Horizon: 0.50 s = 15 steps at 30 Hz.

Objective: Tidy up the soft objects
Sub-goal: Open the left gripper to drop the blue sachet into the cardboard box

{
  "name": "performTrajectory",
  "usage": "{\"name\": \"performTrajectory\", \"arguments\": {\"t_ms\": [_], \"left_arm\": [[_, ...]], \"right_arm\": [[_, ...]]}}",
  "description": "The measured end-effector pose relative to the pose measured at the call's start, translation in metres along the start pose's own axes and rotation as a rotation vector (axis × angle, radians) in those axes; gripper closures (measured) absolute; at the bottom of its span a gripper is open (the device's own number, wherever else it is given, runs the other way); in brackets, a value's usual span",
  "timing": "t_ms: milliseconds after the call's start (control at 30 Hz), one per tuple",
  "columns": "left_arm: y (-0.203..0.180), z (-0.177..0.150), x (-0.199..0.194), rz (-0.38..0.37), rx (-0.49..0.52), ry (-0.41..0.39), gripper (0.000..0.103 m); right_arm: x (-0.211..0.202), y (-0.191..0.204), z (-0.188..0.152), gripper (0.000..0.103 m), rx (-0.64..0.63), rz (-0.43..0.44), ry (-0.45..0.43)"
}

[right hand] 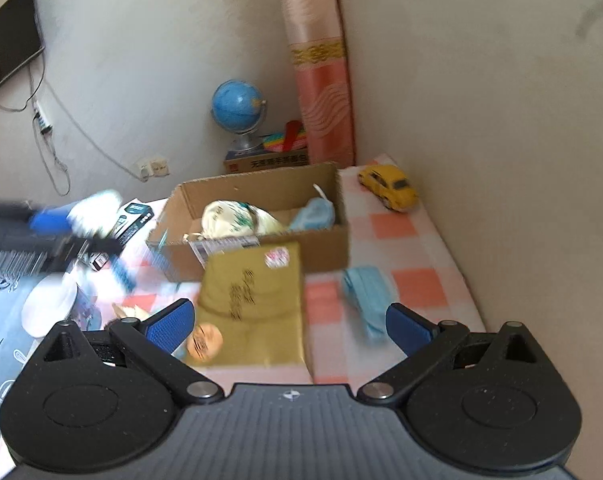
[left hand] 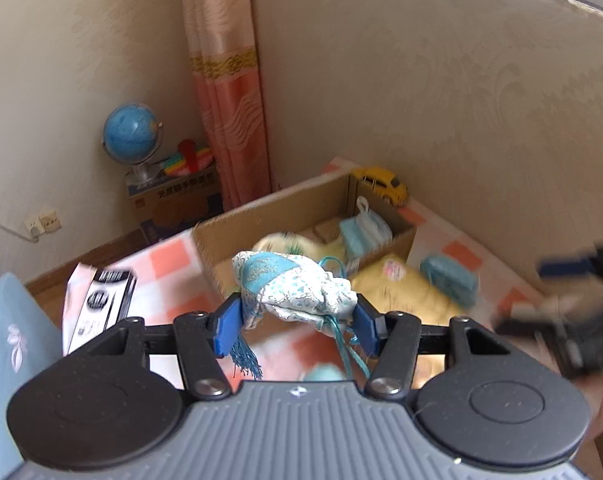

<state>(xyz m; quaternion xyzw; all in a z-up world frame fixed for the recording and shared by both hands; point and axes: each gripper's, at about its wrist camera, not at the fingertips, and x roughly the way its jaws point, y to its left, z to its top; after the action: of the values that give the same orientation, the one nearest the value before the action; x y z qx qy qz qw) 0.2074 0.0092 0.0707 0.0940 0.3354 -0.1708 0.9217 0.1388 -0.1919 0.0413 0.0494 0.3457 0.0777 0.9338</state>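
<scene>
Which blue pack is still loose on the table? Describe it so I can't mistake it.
Find the open cardboard box on the checked tablecloth. In front of its right corner, right of the yellow padded package, lies a light blue pack flat on the cloth. Unlike the similar blue pack, it is outside the box.

The printing on every box (right hand: 266, 162) is too blurred to read.

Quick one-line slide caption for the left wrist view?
Left gripper carries a tasselled blue-and-white fabric pouch toward the open cardboard box on the checked cloth.
</scene>
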Motion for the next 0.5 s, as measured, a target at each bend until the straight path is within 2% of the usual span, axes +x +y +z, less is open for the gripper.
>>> {"name": "performTrajectory", "arguments": {"t_ms": [233, 500], "left_arm": [[-0.023, 0.052, 0.048, -0.011, 0.035, 0.004, 0.046], [-0.035, 0.084, 0.107, 0.007, 0.015, 0.057, 0.046]], "right_arm": [[-0.017, -0.015, -0.023, 0.0, 0.031, -0.011, -0.027], [-0.027, -0.026, -0.028, 0.0, 0.031, -0.015, -0.064]]}}
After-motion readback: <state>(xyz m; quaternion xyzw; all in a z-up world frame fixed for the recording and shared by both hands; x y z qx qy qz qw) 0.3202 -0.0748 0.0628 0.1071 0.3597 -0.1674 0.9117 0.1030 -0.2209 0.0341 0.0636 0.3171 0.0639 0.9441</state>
